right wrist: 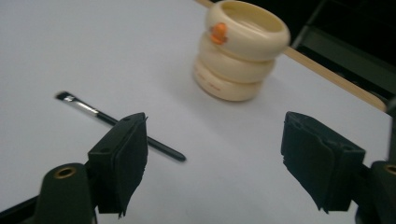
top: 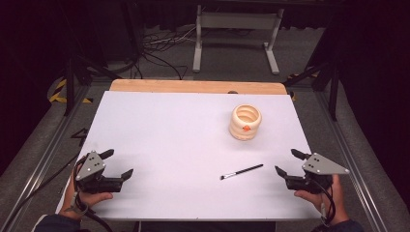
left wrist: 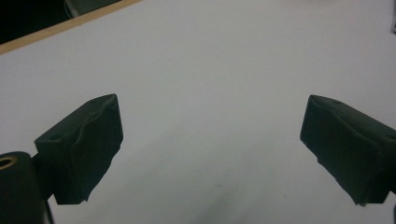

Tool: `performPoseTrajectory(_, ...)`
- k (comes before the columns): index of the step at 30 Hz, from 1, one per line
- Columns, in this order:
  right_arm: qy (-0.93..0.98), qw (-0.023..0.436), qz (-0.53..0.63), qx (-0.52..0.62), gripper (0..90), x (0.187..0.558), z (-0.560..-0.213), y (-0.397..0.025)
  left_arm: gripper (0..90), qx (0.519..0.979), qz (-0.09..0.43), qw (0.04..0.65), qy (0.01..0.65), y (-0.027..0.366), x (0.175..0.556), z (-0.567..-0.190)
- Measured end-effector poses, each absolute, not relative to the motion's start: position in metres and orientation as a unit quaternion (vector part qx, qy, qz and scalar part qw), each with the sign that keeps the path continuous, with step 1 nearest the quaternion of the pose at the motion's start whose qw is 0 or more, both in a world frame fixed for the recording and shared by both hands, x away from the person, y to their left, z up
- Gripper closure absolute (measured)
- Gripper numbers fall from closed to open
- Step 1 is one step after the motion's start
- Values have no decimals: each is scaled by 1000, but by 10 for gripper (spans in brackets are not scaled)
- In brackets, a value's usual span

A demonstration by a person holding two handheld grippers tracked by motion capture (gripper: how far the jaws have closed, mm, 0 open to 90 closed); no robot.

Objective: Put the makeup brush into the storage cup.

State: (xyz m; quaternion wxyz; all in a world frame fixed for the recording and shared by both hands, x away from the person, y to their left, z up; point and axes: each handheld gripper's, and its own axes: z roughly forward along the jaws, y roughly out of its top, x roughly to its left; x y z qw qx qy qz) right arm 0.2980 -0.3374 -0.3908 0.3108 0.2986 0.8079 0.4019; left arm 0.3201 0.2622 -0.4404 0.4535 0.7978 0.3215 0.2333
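Note:
A cream ribbed holder with a small orange mark stands upright on the right half of the white table. A thin black brush lies flat in front of it, bristle end to the left in the high view. My right gripper is open near the table's front right, just right of the brush handle, nothing between its jaws. My left gripper is open at the front left, over bare tabletop.
The white table surface ends at a wooden strip along the far edge. Beyond it stand a metal frame and loose cables on the floor. Rails run along both sides of the table.

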Motion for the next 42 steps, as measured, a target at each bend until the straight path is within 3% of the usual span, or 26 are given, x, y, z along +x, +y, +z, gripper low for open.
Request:
performPoseTrajectory(11,923,222,292,117,342,325,-370,-257,63,797,235,454,321,263,319,-440)
performPoseTrajectory(21,973,156,170,24,474,349,-387,-199,63,796,234,455,322,268,314,-441)
performPoseTrajectory(42,994,80,80,-10,742,376,-421,-166,63,799,230,451,325,270,313,-442)
